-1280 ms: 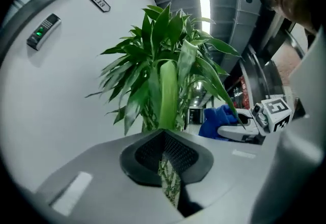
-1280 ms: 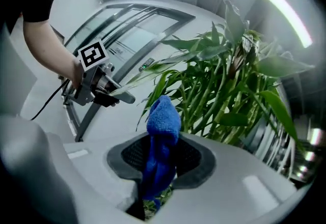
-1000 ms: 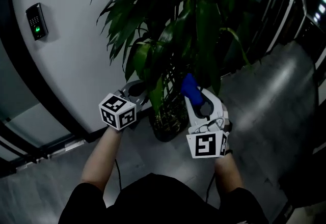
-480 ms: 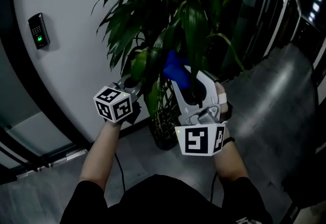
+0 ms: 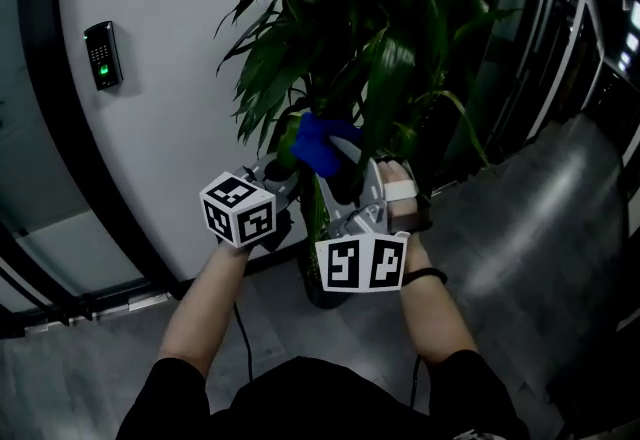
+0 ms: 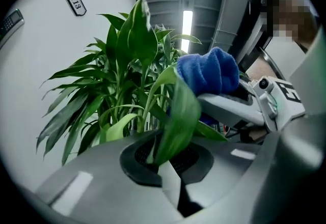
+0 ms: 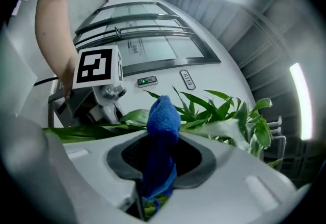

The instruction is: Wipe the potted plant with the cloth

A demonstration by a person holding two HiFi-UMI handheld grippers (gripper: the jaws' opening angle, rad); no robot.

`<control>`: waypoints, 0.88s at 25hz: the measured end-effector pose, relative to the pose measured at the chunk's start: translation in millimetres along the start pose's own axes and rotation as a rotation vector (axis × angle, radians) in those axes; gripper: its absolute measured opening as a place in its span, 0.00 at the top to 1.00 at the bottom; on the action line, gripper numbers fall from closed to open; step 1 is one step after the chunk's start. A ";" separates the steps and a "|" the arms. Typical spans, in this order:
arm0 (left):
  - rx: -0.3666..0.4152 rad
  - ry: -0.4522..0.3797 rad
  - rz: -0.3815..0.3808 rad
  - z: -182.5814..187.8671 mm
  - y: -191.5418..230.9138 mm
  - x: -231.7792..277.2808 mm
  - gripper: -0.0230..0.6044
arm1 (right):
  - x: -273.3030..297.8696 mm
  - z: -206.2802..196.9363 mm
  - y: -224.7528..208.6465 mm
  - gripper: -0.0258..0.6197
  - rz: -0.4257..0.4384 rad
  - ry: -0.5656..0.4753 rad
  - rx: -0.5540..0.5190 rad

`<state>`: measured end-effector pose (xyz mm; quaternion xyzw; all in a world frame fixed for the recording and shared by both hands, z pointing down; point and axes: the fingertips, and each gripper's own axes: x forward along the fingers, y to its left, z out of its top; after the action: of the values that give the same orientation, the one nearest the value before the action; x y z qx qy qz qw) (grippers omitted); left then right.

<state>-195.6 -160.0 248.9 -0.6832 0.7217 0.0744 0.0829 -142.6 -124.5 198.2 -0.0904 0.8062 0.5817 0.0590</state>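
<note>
- Against the curved white wall (image 5: 160, 58), middle of the head view: potted plant (image 5: 380, 38), many long green leaves; crown cut off by the top edge.
- Among the lower foliage: cloth (image 5: 318, 143), blue, bunched, its free end standing up past the jaw tips and touching the leaves; its lower end is lost in the jaw seam in the right gripper view.
- Right gripper (image 5: 340, 173): jaws closed tight on the cloth (image 7: 162, 131), gripper (image 7: 147, 182) pointed into the plant (image 7: 224, 111).
- Left gripper (image 5: 275, 168): just beside the right one, jaws pressed together on one leaf (image 6: 181, 116), which runs down into the pads of the gripper (image 6: 170, 167); the cloth (image 6: 211, 71) shows just beyond that leaf.
- Pot (image 5: 312, 294): dark, on the floor, mostly hidden behind the right gripper's marker cube (image 5: 362, 263); rim and soil not made out.
- Forearms (image 5: 205, 298): bare, reaching up from the lower edge; hands covered by the grippers.
- Access reader (image 5: 103, 55): on the wall left of the plant, green light lit, well apart from both grippers.
- Number plate (image 6: 73, 0): on the wall, print too small to read surely.
- Floor (image 5: 540, 248): grey, glossy, open to the right of the pot; dim slatted panels (image 5: 560, 28) close that side.
</note>
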 end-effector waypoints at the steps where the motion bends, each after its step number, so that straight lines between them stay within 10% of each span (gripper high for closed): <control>1: 0.000 0.006 -0.008 -1.4 -2.9 -0.5 0.95 | -0.2 -0.3 4.9 0.79 0.012 0.001 0.000; 22: -0.003 0.062 0.005 -36.4 -12.6 -4.0 0.95 | -18.4 -14.7 62.6 0.79 0.221 -0.059 0.131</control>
<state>-183.4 -164.8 285.3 -0.6835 0.7255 0.0543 0.0594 -137.9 -117.8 264.6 0.0201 0.8453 0.5333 0.0243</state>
